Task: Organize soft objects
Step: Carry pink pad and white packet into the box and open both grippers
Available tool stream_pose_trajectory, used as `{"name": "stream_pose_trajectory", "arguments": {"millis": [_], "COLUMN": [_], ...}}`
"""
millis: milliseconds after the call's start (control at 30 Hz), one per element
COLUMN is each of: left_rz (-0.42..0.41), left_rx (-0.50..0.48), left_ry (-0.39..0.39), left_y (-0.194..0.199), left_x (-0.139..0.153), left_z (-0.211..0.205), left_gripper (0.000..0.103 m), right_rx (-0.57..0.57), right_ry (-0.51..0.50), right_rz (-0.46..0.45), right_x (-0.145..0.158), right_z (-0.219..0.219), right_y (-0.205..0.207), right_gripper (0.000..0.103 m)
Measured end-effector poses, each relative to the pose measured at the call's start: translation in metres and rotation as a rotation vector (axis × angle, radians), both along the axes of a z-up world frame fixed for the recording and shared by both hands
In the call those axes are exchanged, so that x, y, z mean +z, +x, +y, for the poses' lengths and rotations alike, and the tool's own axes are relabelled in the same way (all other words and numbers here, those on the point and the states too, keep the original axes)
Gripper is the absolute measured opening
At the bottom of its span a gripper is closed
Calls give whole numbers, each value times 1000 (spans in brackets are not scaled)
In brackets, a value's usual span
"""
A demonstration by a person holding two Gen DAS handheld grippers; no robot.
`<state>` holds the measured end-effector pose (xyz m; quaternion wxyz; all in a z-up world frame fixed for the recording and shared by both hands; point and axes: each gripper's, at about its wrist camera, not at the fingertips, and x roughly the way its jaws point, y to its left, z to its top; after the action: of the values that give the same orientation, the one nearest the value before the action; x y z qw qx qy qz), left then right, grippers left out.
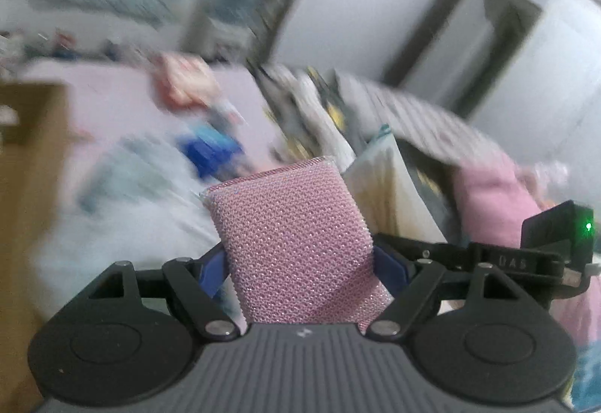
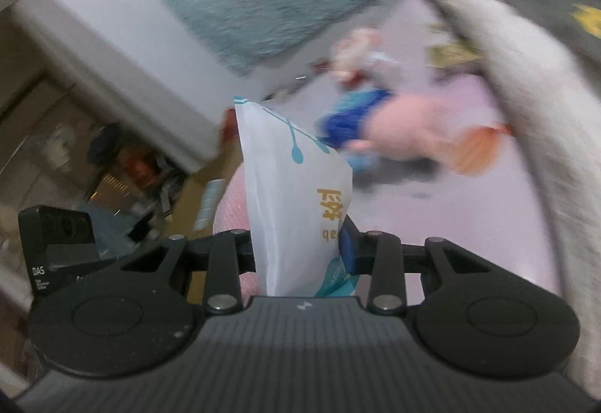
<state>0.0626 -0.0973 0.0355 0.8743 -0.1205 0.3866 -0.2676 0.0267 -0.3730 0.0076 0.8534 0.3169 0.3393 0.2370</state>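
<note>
My left gripper [image 1: 300, 263] is shut on a pink mesh sponge [image 1: 289, 225], which stands upright between the blue pads [image 1: 390, 268] and fills the gap. My right gripper [image 2: 300, 251] is shut on a white soft packet [image 2: 296, 187] with teal drawings and orange lettering, gripped near its lower end. A pink mesh surface [image 2: 233, 202] shows just behind that packet on the left. In the left wrist view a white packet with a teal edge [image 1: 375, 180] stands close to the right of the sponge. Both views are blurred by motion.
A pale pink bed sheet [image 1: 124, 101] lies behind, with a blue plush toy [image 1: 210, 150] and a red and white one [image 1: 188, 82] on it. A cardboard box [image 1: 30, 169] is at the left. A dark garment with yellow prints [image 1: 300, 112] lies heaped. A pink sleeve [image 1: 492, 202] is on the right.
</note>
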Motion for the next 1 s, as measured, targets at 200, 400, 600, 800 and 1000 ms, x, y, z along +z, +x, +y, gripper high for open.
{"name": "stream_pose_trajectory", "arguments": {"millis": [200, 400, 600, 800, 1000], "left_rz": [-62, -8, 128, 183, 207], "left_rx": [188, 344, 393, 415, 400], "left_ry": [55, 174, 196, 304, 354], "left_y": [25, 106, 178, 202, 215], "left_x": [34, 19, -28, -57, -77], "left_z": [88, 156, 200, 212, 213], "left_gripper": [82, 82, 82, 82, 82], "right_rx": [176, 223, 166, 129, 174], "right_ry": [46, -7, -66, -91, -77], "right_rz": [-17, 56, 181, 199, 169], "right_x": [33, 38, 6, -8, -3], "right_z": [95, 204, 269, 295, 312], "right_y": [82, 186, 256, 280, 286], "right_gripper": [34, 34, 35, 35, 34]}}
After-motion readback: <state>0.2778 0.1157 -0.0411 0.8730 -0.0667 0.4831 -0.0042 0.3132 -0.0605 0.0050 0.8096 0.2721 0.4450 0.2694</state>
